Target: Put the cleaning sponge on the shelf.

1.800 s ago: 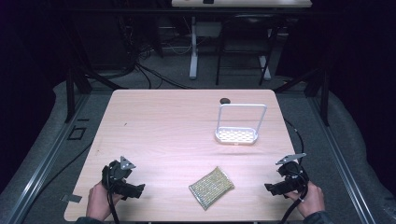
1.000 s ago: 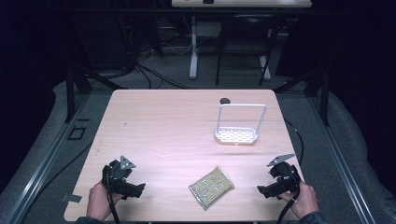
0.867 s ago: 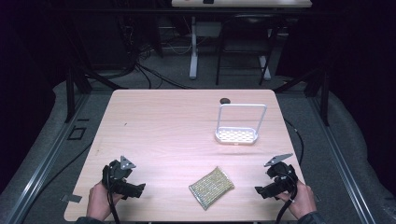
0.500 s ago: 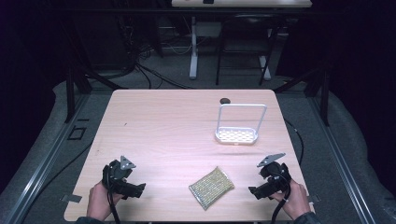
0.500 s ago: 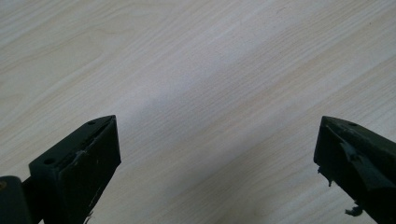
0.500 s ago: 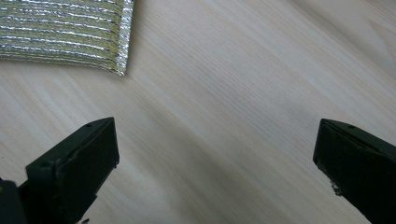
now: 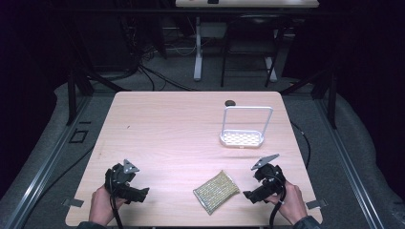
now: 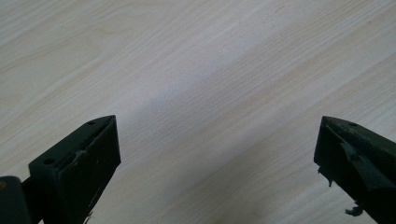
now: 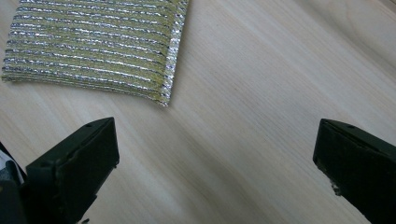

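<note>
A yellow-and-silver scouring sponge (image 7: pixel 216 191) (image 9: pixel 98 44) lies flat near the table's front edge. My right gripper (image 7: pixel 248 195) (image 9: pixel 212 154) is open just to the right of it, jaws pointing at it, nothing between them; the sponge's near corner sits ahead of the left jaw. My left gripper (image 7: pixel 142 193) (image 8: pixel 215 154) rests open at the front left over bare wood, well away from the sponge. A white perforated holder with a wire frame (image 7: pixel 242 137) stands at the back right.
The light wooden table (image 7: pixel 172 138) carries a small dark round object (image 7: pixel 229 102) at its far edge. Black frame rails run along both sides. A hand holds each gripper at the front edge.
My right gripper has moved left toward the sponge, from near the right edge to just beside it. The left gripper and the sponge have stayed put.
</note>
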The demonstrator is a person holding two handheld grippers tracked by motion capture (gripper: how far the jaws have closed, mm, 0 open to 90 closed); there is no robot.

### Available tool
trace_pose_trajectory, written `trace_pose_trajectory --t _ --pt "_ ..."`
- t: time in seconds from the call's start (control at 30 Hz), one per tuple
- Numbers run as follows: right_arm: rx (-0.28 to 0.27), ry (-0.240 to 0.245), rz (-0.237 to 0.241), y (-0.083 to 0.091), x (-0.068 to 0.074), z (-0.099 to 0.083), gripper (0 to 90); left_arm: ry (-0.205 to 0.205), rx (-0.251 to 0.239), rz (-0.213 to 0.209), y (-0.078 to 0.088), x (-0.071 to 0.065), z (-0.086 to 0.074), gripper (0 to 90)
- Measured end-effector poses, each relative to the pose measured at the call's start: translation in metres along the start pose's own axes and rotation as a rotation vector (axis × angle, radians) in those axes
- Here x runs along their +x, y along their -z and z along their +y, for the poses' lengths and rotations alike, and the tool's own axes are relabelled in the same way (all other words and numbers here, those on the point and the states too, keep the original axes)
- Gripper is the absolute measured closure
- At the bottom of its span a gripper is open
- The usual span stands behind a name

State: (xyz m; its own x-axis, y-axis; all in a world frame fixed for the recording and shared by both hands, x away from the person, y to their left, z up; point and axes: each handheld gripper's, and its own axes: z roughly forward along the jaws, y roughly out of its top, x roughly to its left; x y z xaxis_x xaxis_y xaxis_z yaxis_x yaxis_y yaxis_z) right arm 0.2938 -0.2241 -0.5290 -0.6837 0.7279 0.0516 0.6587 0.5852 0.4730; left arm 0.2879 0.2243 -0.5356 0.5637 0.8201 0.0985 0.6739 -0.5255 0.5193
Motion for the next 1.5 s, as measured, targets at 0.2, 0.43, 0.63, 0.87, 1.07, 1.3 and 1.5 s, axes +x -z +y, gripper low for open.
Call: trace_pose_trajectory --t 0.2,0.43,0.63,0.87,1.07,1.3,1.5 --pt "0.005 0.024 0.021 -0.005 0.007 0.009 0.0 0.000 -0.002 0.003 -0.001 -0.001 0.000 0.2" --pt "0.012 0.049 0.044 -0.010 0.016 0.017 0.0 -0.001 -0.003 0.001 -0.001 -0.001 0.000 0.2" --pt "0.022 0.079 0.057 -0.016 0.024 0.025 0.0 -0.001 -0.003 0.004 0.000 -0.001 0.000 0.2" --pt "0.025 0.105 0.072 -0.020 0.031 0.033 0.0 -0.003 -0.001 0.001 -0.001 -0.001 0.000 0.2" --pt "0.027 0.127 0.082 -0.024 0.039 0.041 0.0 -0.004 0.002 -0.003 0.000 -0.001 0.000 0.2" --pt "0.039 0.162 0.086 -0.033 0.050 0.051 0.0 -0.002 0.000 0.001 0.000 -0.001 0.000 0.2" --pt "0.057 0.168 0.083 -0.041 0.055 0.056 0.0 -0.004 0.006 -0.003 -0.001 -0.001 0.000 0.2"
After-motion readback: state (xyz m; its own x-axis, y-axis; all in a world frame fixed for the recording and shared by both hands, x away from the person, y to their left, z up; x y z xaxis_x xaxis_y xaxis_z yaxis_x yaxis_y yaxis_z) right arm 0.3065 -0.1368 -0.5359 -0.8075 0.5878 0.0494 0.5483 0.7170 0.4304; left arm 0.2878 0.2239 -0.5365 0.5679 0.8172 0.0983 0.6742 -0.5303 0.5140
